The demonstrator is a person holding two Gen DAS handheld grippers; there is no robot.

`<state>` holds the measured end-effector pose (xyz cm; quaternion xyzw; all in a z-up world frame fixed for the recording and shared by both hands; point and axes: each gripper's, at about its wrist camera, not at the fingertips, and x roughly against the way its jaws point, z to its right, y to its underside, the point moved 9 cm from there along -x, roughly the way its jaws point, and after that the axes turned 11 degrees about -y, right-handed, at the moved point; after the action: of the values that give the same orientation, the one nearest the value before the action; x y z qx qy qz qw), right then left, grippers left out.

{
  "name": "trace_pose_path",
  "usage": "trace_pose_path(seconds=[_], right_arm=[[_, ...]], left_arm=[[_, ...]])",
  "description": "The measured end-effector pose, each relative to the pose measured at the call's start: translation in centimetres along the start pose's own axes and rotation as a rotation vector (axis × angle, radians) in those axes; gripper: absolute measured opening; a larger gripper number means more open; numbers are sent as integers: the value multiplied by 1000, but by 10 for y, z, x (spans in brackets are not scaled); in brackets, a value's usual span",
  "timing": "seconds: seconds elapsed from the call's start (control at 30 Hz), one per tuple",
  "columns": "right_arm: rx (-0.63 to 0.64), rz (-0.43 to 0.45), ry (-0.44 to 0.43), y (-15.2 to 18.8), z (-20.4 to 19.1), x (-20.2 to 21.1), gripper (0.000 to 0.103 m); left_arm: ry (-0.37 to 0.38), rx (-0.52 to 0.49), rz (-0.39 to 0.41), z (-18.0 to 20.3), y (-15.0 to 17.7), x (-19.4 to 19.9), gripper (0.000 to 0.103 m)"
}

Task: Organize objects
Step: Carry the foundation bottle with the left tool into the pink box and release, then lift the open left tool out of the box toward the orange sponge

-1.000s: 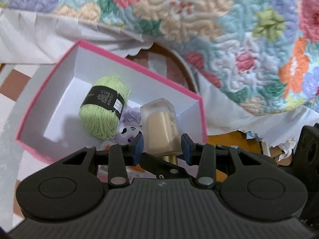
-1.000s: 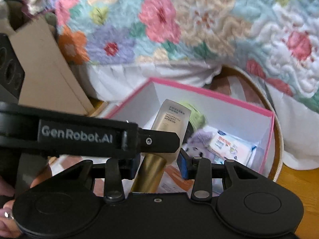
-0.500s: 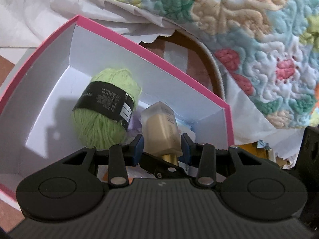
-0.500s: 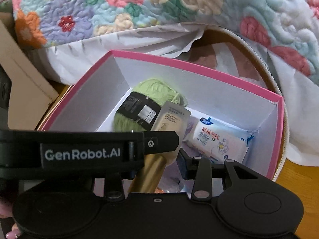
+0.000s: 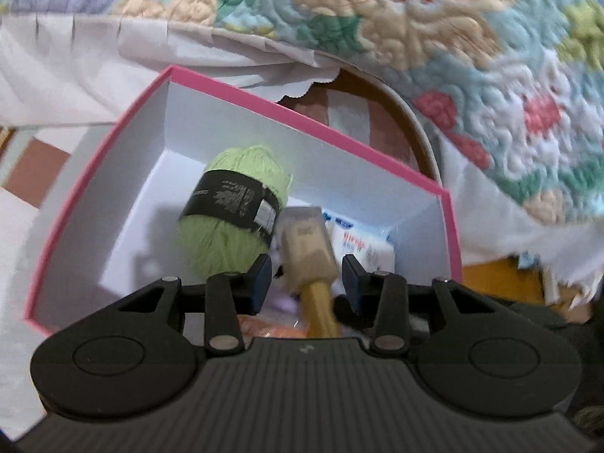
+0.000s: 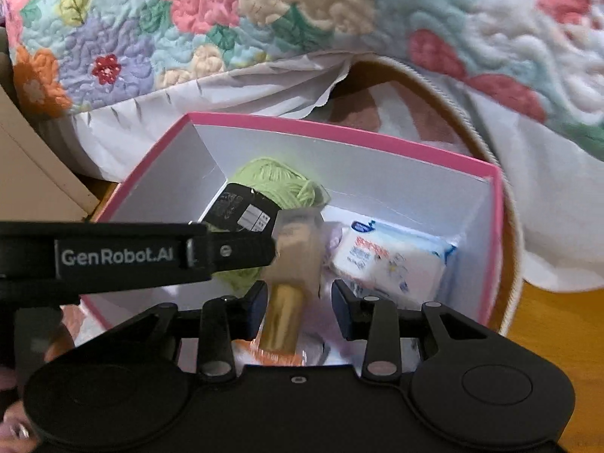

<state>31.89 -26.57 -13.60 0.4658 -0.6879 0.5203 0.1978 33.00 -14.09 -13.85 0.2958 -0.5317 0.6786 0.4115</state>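
Note:
A pink box (image 5: pixel 302 113) (image 6: pixel 339 132) with white walls holds a green yarn ball (image 5: pixel 234 219) (image 6: pixel 275 181) and a pack of wet wipes (image 5: pixel 355 241) (image 6: pixel 389 260). A beige bottle with a gold cap (image 5: pixel 307 249) (image 6: pixel 296 249) stands tilted and blurred over the box, between both pairs of fingers. My left gripper (image 5: pixel 306 277) is opening, with a gap on each side of the bottle's body. Its finger (image 6: pixel 132 255) reaches the bottle from the left. My right gripper (image 6: pixel 298 302) is closing around the gold cap, which lies against the left pad, clear of the right.
A flowered quilt (image 5: pixel 415 19) with a white frill hangs behind the box. The box lies on a round striped mat with a pale rim (image 6: pixel 434 87). A wooden surface (image 6: pixel 547 321) shows at the right, cardboard (image 6: pixel 30 158) at the left. Orange packaging (image 6: pixel 279 356) lies under the cap.
Both grippers have sunk closer over the box. The bottle filled the left gripper's jaws before; now it looks narrower, with gaps beside it, and tilts. The wipes pack has come into the left view.

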Motion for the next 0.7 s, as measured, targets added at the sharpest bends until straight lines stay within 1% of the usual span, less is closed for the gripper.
trace_pose_path(seconds=[0.07,0.17,0.23,0.33,0.43,0.5,0.57,0.63,0.7], right_arm=[[6,11,-18,3,-7,16,43],[36,32,-42,4,-22,42,45],[65,40,-36,4,-31,60,50],[119,51,-12,6,-45,86,55],[140,65,-22,11,-59,108,58],[131,74,-66,15,-69,123,59],[134,90,-117,19,-80,138,62],[161,103,-129,26,-91,152,67],[196,106,-119,32,-99,160,71]], left_arm=[[-25,-40,4,0,4,15,40],[-48,-72,-3,-3,7,40,45],[-65,-100,14,-4,8,59,53],[-101,-149,33,-5,10,86,60],[-125,-186,29,-6,16,112,64],[-118,-210,32,-6,22,127,66],[-115,-221,42,-8,29,139,67],[-116,-228,37,-11,38,148,67],[-114,-236,39,-14,46,156,68]])
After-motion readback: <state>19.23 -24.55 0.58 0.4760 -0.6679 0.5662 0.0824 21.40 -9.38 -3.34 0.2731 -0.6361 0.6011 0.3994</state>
